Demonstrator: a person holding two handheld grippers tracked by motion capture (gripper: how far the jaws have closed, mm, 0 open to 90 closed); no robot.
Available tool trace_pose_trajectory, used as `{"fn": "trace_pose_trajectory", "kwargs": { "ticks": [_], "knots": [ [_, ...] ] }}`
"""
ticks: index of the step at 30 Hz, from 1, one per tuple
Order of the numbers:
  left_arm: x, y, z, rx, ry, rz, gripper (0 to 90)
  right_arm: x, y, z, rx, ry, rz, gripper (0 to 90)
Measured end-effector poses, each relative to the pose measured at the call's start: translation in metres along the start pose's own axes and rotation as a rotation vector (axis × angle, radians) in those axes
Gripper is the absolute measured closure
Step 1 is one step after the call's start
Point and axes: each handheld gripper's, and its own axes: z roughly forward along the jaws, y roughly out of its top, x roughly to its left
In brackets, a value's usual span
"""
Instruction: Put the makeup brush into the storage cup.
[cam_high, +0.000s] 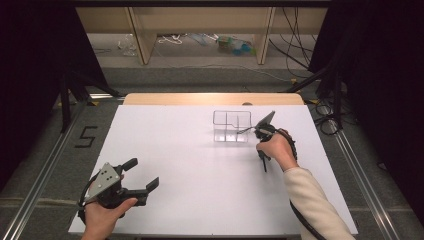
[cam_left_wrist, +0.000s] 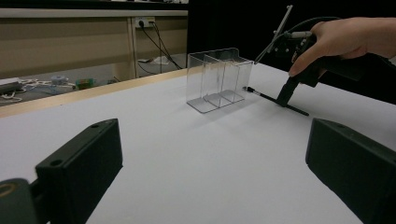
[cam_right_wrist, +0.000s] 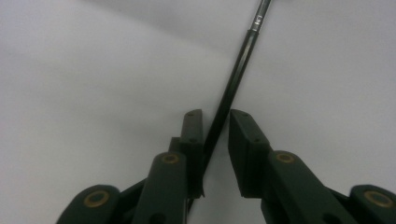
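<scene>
- the thin black brush (cam_right_wrist: 232, 84) lies flat on the white bench (cam_high: 200, 200), right of centre in the high view, just in front of the clear organiser (cam_high: 231, 126); in the left gripper view its tip almost meets the organiser's lower right corner.
- in the right gripper view the brush runs from the top edge down between your right claw (cam_right_wrist: 215, 135)'s jaws. it lies against the left pad, and a narrow gap shows on the other side, so the jaws are nearly together but not yet pinching it.
- your right hand (cam_high: 276, 147) holds that claw pointing down at the bench, right of the organiser.
- the organiser stands upright in the upper middle of the bench, its compartments see-through.
- your left claw (cam_high: 141, 176) sits at the lower left of the high view, jaws spread wide with nothing between them, well apart from the brush.
</scene>
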Motion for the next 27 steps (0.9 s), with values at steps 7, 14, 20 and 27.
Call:
{"fn": "trace_pose_trajectory", "kwargs": {
  "ticks": [7, 14, 20, 27],
  "knots": [
    [0.0000, -0.0001, -0.0006, 0.002, 0.000, 0.002, 4.0, 0.0021, 0.0030, -0.0003, 0.037, 0.002, -0.006, 84.5],
    [-0.0002, -0.0002, -0.0006, 0.004, 0.000, 0.003, 4.2, -0.0014, 0.0035, -0.0010, 0.047, 0.023, 0.028, 85.7],
    [-0.0002, -0.0002, -0.0004, 0.006, -0.001, 0.004, 4.4, -0.0024, 0.0037, -0.0010, 0.045, 0.032, 0.049, 85.8],
    [-0.0003, -0.0002, -0.0004, 0.005, -0.001, 0.005, 4.6, -0.0073, 0.0020, -0.0018, 0.015, 0.033, 0.063, 85.9]
  ]
}}
